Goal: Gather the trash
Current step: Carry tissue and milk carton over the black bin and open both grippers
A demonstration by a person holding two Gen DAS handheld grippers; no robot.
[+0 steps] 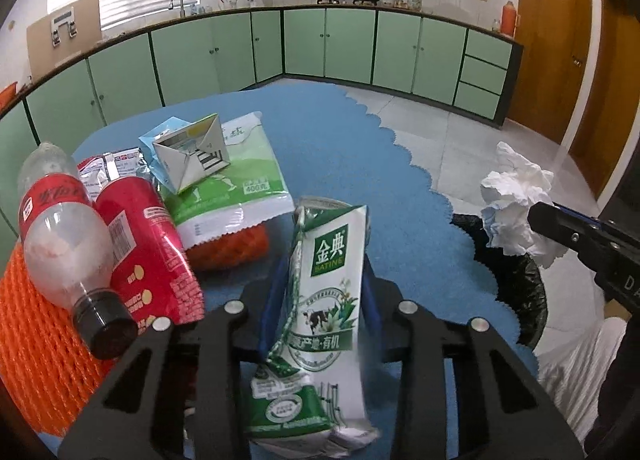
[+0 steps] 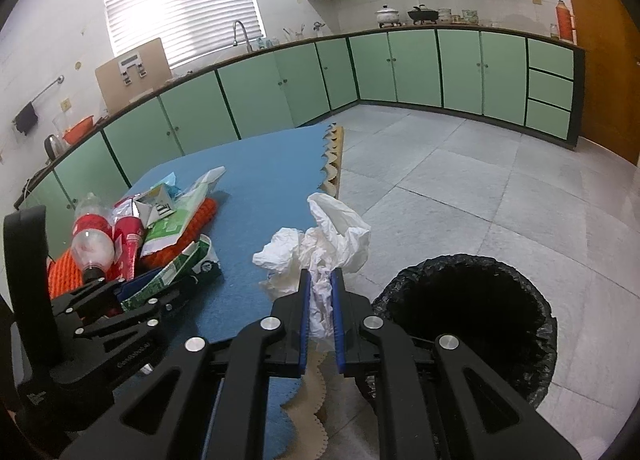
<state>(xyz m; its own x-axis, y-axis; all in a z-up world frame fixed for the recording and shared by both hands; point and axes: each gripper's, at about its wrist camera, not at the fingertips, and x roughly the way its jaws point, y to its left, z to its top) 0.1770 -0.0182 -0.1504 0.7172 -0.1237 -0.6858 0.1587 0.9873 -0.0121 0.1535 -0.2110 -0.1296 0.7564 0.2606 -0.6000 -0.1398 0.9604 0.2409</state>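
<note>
Your left hand-held gripper (image 1: pixel 324 300) is clenched on a flattened green-and-white milk carton (image 1: pixel 320 300), pinched across its middle so it stands lengthwise between the blue pads and lifts clear of the blue-covered counter (image 1: pixel 340 128); that grip suits carrying a limp, crushed carton without it folding out. Your right hand-held gripper (image 2: pixel 320 300) is clamped on a crumpled white paper wad (image 2: pixel 320 244), most of which billows above the pads. You hold it near the counter edge, just left of the black-lined trash bin (image 2: pixel 468 320) standing on the floor, which I judge to be the staging point for a drop; the wad is not yet over the opening. The remaining trash sits heaped at the left of the counter on an orange mesh mat (image 1: pixel 36 332): a clear plastic bottle with a red label (image 1: pixel 60 232) lying on its side, cap toward you, a red paper cup (image 1: pixel 148 244) beside it, a folded small carton (image 1: pixel 192 156) resting on a green-and-white bag (image 1: pixel 236 180), and a red-and-silver wrapper (image 1: pixel 108 168) behind. The mat evidently keeps the pile together. Deficiencies in view: the bin's interior is black and unreadable, so its contents cannot be confirmed; the milk carton's lower end is blurred; the carton hides the left pads almost entirely; the mat's extent under the heap is concealed.
</note>
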